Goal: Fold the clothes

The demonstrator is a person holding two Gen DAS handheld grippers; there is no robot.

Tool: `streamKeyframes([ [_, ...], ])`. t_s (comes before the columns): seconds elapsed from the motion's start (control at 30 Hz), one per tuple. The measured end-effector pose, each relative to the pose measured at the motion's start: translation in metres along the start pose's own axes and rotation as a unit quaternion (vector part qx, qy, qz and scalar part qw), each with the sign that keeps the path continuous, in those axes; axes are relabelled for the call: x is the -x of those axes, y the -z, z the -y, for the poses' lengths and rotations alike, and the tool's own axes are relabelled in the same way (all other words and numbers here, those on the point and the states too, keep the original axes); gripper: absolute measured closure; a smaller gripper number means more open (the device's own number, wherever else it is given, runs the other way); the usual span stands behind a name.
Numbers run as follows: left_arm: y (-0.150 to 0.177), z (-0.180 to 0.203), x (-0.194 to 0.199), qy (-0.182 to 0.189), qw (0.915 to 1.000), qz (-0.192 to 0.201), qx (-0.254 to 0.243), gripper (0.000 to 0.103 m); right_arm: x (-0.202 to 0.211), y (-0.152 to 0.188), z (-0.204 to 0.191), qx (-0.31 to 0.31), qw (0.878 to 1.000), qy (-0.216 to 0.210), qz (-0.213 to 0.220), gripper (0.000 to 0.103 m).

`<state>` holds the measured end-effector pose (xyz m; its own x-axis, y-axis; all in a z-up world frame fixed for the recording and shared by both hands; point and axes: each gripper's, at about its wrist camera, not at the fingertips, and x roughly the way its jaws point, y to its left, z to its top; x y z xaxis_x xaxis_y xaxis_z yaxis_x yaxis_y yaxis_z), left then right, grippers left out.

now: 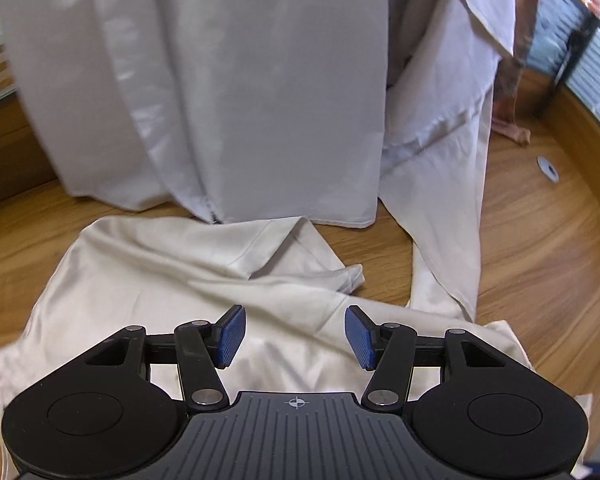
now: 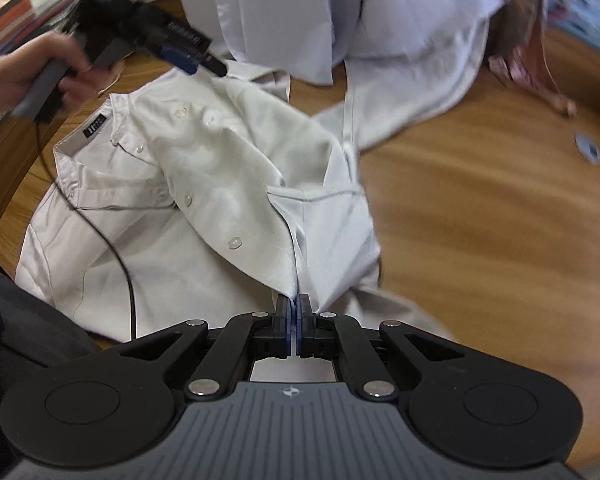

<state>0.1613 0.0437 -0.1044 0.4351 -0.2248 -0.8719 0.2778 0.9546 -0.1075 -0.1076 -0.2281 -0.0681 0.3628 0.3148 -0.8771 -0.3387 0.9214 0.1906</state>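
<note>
I have the right tool (image 2: 296,320) clenched on the shirt (image 2: 204,184) front edge, mid-fold across the counter (image 2: 480,220). My left tool (image 1: 296,336) hangs released over the cloth; next I need it on the opposite edge.

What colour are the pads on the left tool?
Blue pads on black arms; clearest in the left wrist view.

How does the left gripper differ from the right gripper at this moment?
The left gripper is open, with nothing between its fingers; the right gripper is shut on the cream shirt. The left hangs above the cloth; the right pulls a fold of it taut. Both have blue pads on black fingers.
</note>
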Motion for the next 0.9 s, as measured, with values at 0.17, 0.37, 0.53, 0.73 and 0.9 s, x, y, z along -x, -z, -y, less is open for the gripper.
streamKeyframes([
  [0.17, -0.011, 0.003, -0.025, 0.017, 0.9995, -0.014, -0.021, 0.042, 0.011, 0.012, -0.006, -0.030, 0.999, 0.014, 0.000, 0.091],
  [0.37, -0.021, 0.016, -0.042, 0.017, 0.9985, -0.022, -0.048, 0.041, 0.027, -0.004, 0.019, -0.069, 0.996, 0.047, 0.031, 0.082],
  [0.53, -0.024, 0.031, -0.056, 0.020, 0.9960, -0.028, -0.082, 0.041, 0.010, -0.030, 0.052, -0.092, 0.993, 0.061, 0.039, 0.082],
  [0.73, -0.024, 0.040, -0.072, 0.011, 0.9936, -0.043, -0.104, 0.045, -0.032, -0.068, 0.090, -0.116, 0.992, 0.039, 0.041, 0.076],
  [0.9, -0.023, 0.042, -0.078, 0.010, 0.9929, -0.048, -0.109, 0.094, -0.073, -0.095, 0.109, -0.143, 0.989, -0.007, 0.025, 0.069],
])
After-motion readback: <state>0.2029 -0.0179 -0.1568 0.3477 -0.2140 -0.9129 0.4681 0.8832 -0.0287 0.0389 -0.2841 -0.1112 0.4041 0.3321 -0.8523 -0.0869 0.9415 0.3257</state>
